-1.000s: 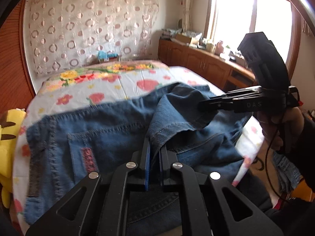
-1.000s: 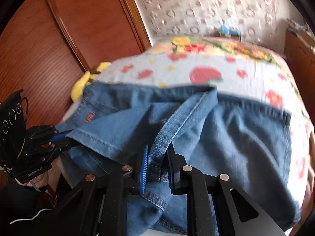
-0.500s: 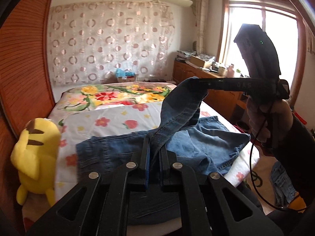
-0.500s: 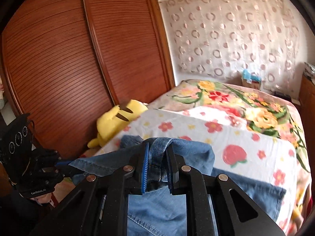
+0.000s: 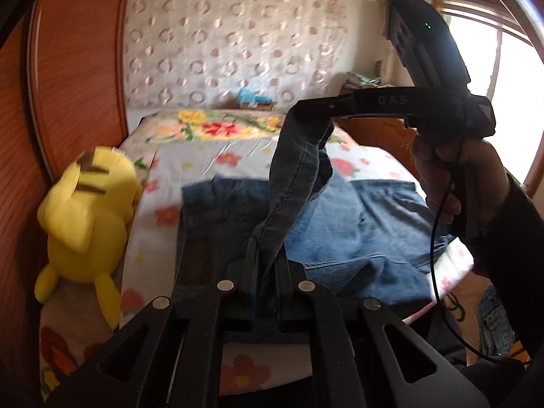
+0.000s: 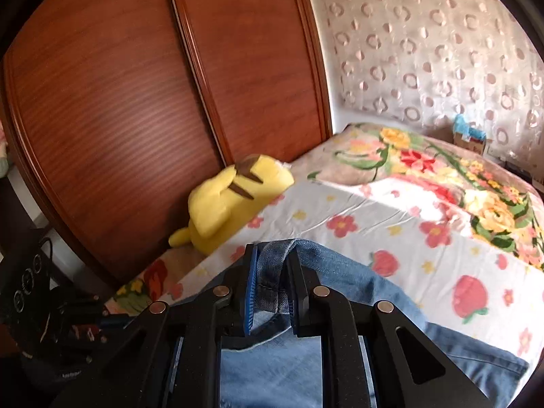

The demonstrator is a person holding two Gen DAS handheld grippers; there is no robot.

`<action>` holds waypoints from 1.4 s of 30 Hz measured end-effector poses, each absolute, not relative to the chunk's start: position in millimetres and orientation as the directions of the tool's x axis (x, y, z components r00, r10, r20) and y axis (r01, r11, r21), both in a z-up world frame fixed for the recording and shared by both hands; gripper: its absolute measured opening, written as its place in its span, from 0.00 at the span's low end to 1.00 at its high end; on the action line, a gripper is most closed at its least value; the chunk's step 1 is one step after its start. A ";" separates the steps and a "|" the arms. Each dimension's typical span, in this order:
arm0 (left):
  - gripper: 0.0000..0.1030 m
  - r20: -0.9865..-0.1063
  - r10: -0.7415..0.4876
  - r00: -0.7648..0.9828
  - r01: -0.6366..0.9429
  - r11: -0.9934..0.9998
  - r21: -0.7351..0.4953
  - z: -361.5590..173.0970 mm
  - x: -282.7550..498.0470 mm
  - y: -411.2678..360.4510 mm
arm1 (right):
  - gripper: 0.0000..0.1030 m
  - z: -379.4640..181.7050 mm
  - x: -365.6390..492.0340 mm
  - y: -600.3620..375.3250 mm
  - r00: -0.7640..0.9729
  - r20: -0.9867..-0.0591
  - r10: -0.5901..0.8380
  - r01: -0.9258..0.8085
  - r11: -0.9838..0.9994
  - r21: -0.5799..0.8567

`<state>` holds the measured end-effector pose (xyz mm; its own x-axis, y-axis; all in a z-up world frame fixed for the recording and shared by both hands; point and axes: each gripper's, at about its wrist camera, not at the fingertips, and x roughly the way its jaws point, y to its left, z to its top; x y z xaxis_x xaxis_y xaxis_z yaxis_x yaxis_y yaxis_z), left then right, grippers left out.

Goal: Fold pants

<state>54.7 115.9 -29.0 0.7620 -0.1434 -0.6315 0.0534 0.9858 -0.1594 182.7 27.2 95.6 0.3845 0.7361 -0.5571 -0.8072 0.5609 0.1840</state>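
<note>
a yellow plush toy [image 5: 85, 214] lies at my left on the floral bedsheet [image 6: 391, 210], against the wooden wardrobe doors [image 6: 136, 102]. a circle-patterned curtain [image 5: 221, 44] fills the upper centre, bright window [image 5: 503, 78] far right.

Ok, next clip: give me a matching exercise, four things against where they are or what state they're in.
Things:
1. jeans
2. yellow plush toy
3. left hand-held gripper
4. wardrobe doors

Places or states:
A. red-brown wood, beside the bed
B. shut on the denim edge
C. lying at the bed's edge by the wardrobe
D. partly lifted off the bedsheet

Pairs: 1-D, 2-C, 3-B, 4-A
</note>
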 end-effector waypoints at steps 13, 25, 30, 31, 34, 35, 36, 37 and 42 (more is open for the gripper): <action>0.32 -0.688 -0.052 0.724 -0.040 0.992 -0.117 -69.6 60.3 130.5 | 0.15 64.3 230.9 88.3 0.330 -0.619 0.713 -0.797 0.562 0.223; 0.42 -0.642 -0.041 0.766 -0.074 0.986 -0.151 -64.6 57.4 137.3 | 0.40 61.5 232.8 74.5 0.396 -0.592 0.702 -0.768 0.607 0.206; 0.42 -0.661 -0.039 0.750 -0.066 0.989 -0.134 -73.5 65.3 135.2 | 0.40 65.6 218.9 27.3 0.453 -0.576 0.680 -0.759 0.633 0.151; 0.42 -0.663 -0.039 0.747 -0.067 0.989 -0.135 -74.8 66.1 136.1 | 0.40 65.5 214.5 13.5 0.467 -0.572 0.674 -0.756 0.640 0.138; 0.42 -0.665 -0.047 0.745 -0.071 0.986 -0.150 -76.4 67.7 136.9 | 0.40 58.8 198.5 -26.4 0.507 -0.574 0.643 -0.742 0.665 0.090; 0.42 -0.666 -0.051 0.744 -0.070 0.986 -0.154 -76.7 68.3 137.0 | 0.40 55.5 192.7 -39.2 0.517 -0.579 0.631 -0.734 0.674 0.079; 0.42 -0.668 -0.055 0.742 -0.068 0.985 -0.157 -76.8 69.2 137.0 | 0.40 50.2 186.6 -52.1 0.524 -0.585 0.619 -0.727 0.683 0.072; 0.42 -0.670 -0.055 0.740 -0.067 0.986 -0.155 -76.8 69.7 136.1 | 0.40 44.2 180.2 -65.1 0.529 -0.592 0.609 -0.719 0.691 0.068; 0.42 -0.679 -0.055 0.732 -0.063 0.987 -0.147 -76.8 72.5 133.4 | 0.40 7.0 154.0 -112.1 0.566 -0.637 0.524 -0.662 0.749 0.027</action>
